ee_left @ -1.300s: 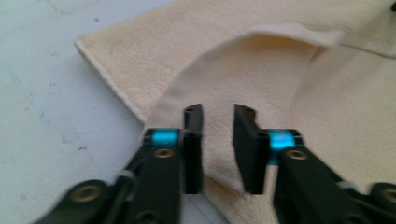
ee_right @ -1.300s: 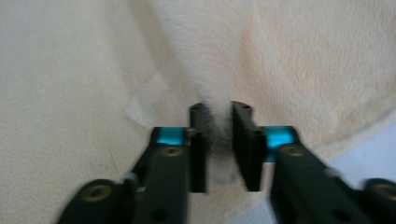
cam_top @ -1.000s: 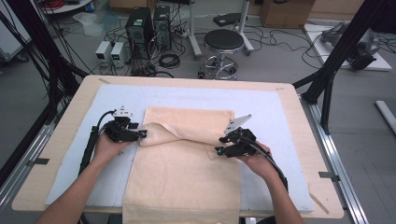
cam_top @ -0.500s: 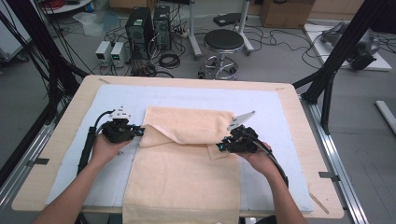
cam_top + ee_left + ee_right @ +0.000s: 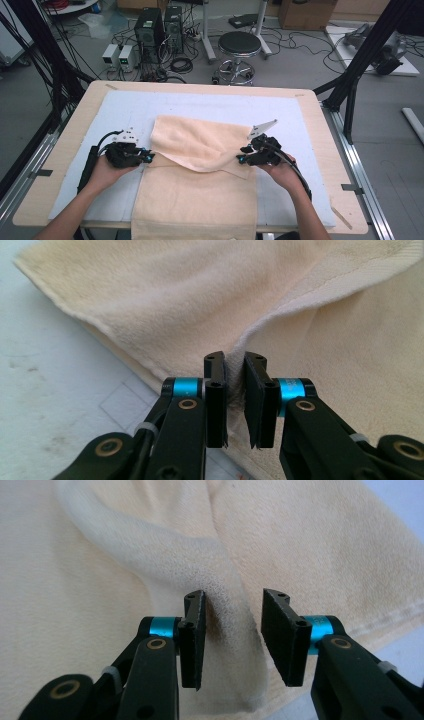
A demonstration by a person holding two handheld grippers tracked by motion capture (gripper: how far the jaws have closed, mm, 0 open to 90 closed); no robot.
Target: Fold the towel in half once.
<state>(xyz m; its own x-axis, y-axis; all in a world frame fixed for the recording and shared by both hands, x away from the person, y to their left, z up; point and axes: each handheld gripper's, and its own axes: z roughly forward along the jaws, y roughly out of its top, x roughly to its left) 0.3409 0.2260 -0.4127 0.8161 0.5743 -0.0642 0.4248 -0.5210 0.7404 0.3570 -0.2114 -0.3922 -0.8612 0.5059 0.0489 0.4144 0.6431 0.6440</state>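
Note:
A cream towel [image 5: 200,145] lies on the pale mat [image 5: 120,110], and its far part is folded toward me over the lower part, which hangs off the near table edge. At the fold's left corner, my left gripper [image 5: 149,157] is pinched shut on the towel edge [image 5: 280,315]; its jaws [image 5: 235,361] stand a thin gap apart with cloth between them. My right gripper [image 5: 242,159] is at the fold's right corner. Its jaws [image 5: 235,605] are open, straddling a raised ridge of towel [image 5: 220,590] without squeezing it.
The wooden table [image 5: 320,130] has bare mat to the left, right and behind the towel. Beyond the far edge stand a stool [image 5: 239,45], computer boxes [image 5: 150,30] and floor cables. Black frame posts [image 5: 360,65] rise at the right.
The lifted fold has been brought toward me and laid flat on the lower towel. My right gripper has opened off the cloth. Both hands sit slightly lower.

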